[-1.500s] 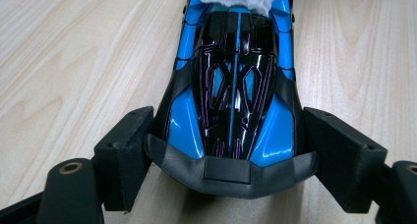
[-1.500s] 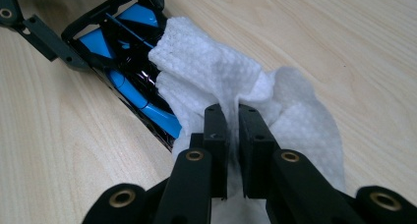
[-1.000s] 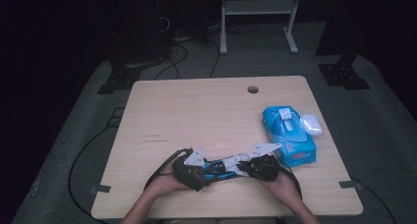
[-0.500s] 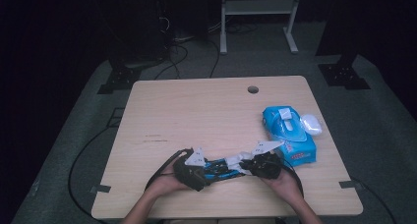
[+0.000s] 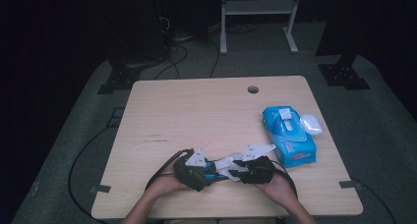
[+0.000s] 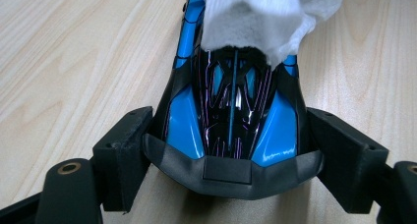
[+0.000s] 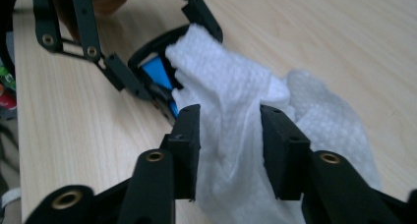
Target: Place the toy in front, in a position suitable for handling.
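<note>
A person sits at a pale wooden tabletop (image 5: 206, 116), both hands low at its near edge, each holding a pair of black tongs. The two tools point toward each other and meet over a small blue and black toy car (image 6: 231, 106).

The left tongs (image 6: 231, 135) are clenched on the toy car. Its dark bumper sits between the two jaws, each jaw pressing a side of the body, and the car's far end runs away from the tool toward the other hand. This grip appears meant to hold the car steady against the tabletop while it is worked on.

The right tongs (image 7: 230, 135) grasp a white textured wipe (image 7: 231, 101). The cloth is bunched between the jaws and spills beyond them, with a loose fold trailing on the tabletop to one side. Its leading edge lies draped over the car's far end, just beyond the jaw tips, which suggests the car is being wiped clean.

Beyond the right tongs, on their outer side, lies a blue pack of wipes (image 5: 288, 135), with a small white object (image 5: 311, 124) touching its far side; what that is cannot be told. The pack is probably where the wipe came from, kept near the wiping hand.
</note>
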